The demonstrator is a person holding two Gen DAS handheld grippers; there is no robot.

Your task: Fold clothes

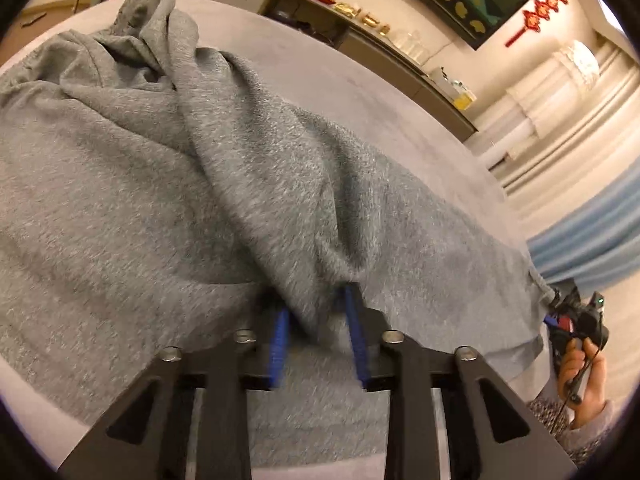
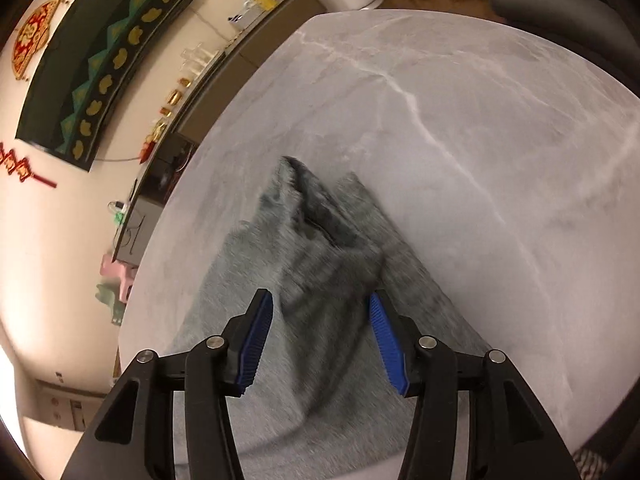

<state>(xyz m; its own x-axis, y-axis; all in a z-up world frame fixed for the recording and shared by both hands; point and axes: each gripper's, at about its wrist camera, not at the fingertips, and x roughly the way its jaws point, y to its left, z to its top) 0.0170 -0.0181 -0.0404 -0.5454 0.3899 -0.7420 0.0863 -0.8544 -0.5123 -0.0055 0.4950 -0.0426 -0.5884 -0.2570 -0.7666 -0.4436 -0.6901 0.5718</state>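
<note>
A grey knit garment (image 1: 168,168) lies spread and rumpled across the grey marbled worktop (image 1: 360,92), bunched into a peak at its far end and draped over the near edge. The left tongs (image 1: 318,312) have a thick fold of this cloth running between their blue ribbed pads (image 1: 280,332); the pads stand somewhat apart with the fabric filling the gap, so the tongs pinch that fold. In the right wrist view, the right tongs (image 2: 320,304) sit spread wide, a blurred ridge of the garment (image 2: 320,248) rising between the blue pads (image 2: 258,336), and whether the cloth touches them I cannot tell. The marbled worktop (image 2: 480,120) stretches bare beyond. At the left view's right edge, a hand (image 1: 584,376) grips the other tool's handle.
</note>
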